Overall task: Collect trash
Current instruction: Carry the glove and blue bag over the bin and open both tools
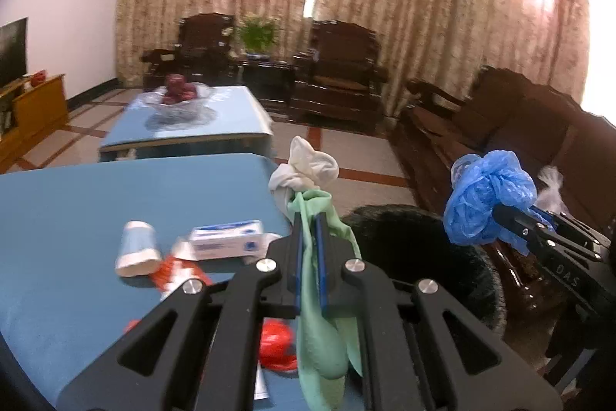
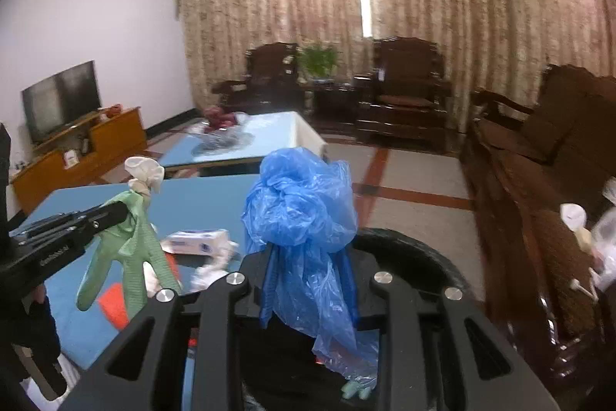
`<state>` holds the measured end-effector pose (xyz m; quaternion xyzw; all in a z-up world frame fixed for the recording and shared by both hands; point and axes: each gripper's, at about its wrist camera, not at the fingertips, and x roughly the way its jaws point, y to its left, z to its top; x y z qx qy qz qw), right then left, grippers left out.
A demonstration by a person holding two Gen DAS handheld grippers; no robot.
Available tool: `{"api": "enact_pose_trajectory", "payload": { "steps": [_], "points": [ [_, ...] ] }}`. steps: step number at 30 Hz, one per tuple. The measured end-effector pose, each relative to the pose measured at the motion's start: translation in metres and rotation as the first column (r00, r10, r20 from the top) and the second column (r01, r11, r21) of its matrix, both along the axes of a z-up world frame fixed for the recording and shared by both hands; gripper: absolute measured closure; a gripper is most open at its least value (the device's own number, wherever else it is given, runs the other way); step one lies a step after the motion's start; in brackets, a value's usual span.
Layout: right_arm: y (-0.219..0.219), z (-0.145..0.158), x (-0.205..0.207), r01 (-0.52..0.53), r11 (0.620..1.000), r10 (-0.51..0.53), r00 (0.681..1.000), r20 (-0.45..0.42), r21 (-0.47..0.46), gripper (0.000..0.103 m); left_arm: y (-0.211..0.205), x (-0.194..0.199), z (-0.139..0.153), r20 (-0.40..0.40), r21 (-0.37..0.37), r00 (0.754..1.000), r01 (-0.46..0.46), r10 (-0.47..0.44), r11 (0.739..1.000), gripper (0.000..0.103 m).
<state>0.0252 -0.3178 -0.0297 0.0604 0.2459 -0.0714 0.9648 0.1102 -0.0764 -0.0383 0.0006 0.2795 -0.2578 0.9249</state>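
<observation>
1. Left gripper (image 1: 308, 237): lower centre of the left view, clenched on a green glove (image 1: 321, 326); jaws nearly together, glove pinched between them, fingers of the glove dangling below, a white rag (image 1: 304, 166) knotted or tangled at its top end. Held at the worktop's right edge, close to the bin, likely for dropping in.
2. Right gripper (image 2: 308, 264): lower centre of the right view, clenched on a crumpled blue bag (image 2: 300, 203); jaws narrow, loose plastic trailing down toward the bin. Held directly above the bin mouth, apparently ready for release.
3. Bin (image 1: 419, 249): black, round, open; right of the worktop in the left view, beneath the right gripper in the right view. A pale green scrap at the bottom of the right view, seemingly inside.
4. Worktop (image 1: 69, 203): blue, left half of the left view. Remaining trash on it: white box (image 1: 227, 237), white bottle (image 1: 136, 249) lying on its side, red wrapper (image 1: 181, 272) beside the bottle, another red item (image 1: 275, 341) partly hidden behind the left gripper.
5. Sofa (image 2: 539, 180): right side of the right view; white litter on its seat, blurred, kind not told.
6. Judgement: both loads lifted and near the bin; release pending; worktop trash not yet collected.
</observation>
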Motion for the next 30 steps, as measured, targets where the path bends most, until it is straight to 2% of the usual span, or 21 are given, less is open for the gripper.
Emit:
{"api": "enact_pose_trajectory", "payload": {
  "steps": [12, 15, 17, 19, 21, 22, 23, 24, 28, 30],
  "points": [
    [-0.057, -0.043, -0.004, 0.129, 0.992, -0.129, 0.987, -0.099, -0.008, 0.075, -0.088, 0.02, -0.047, -0.08, 0.016, 0.986, 0.149, -0.148, 0.989, 0.098],
    [-0.069, -0.057, -0.001, 0.146, 0.989, -0.146, 0.981, -0.13, -0.008, 0.07, -0.106, 0.023, -0.057, -0.103, 0.027, 0.974, 0.204, -0.2, 0.979, 0.095],
    [-0.075, -0.064, -0.002, 0.164, 0.986, -0.164, 0.976, -0.141, -0.008, 0.06, -0.113, 0.025, -0.063, -0.124, 0.022, 0.965, 0.236, -0.232, 0.971, 0.089],
    [-0.079, -0.071, -0.004, 0.194, 0.981, -0.194, 0.969, -0.153, -0.018, 0.031, -0.114, 0.025, -0.065, -0.126, 0.024, 0.963, 0.244, -0.239, 0.969, 0.063],
    [-0.083, -0.073, -0.009, 0.223, 0.974, -0.224, 0.963, -0.148, -0.023, 0.022, -0.108, 0.025, -0.065, -0.118, 0.014, 0.964, 0.24, -0.237, 0.971, 0.052],
    [-0.083, -0.075, -0.012, 0.227, 0.974, -0.228, 0.963, -0.145, -0.022, 0.013, -0.107, 0.024, -0.064, -0.113, 0.014, 0.966, 0.237, -0.234, 0.971, 0.05],
    [-0.084, -0.075, -0.013, 0.235, 0.972, -0.236, 0.961, -0.142, -0.024, 0.009, -0.101, 0.025, -0.062, -0.108, 0.016, 0.968, 0.227, -0.224, 0.974, 0.047],
    [-0.085, -0.073, -0.014, 0.244, 0.969, -0.245, 0.96, -0.137, -0.025, 0.005, -0.098, 0.025, -0.06, -0.102, 0.016, 0.971, 0.217, -0.215, 0.976, 0.04],
    [-0.083, -0.067, -0.012, 0.253, 0.967, -0.25, 0.959, -0.136, 0.004, 0.006, -0.072, 0.023, -0.047, -0.048, 0.033, 0.987, 0.152, -0.15, 0.988, 0.02],
    [-0.078, -0.062, -0.011, 0.244, 0.97, -0.24, 0.963, -0.123, 0.011, 0.006, -0.057, 0.022, -0.042, -0.027, 0.036, 0.992, 0.122, -0.122, 0.992, 0.017]
  ]
}}
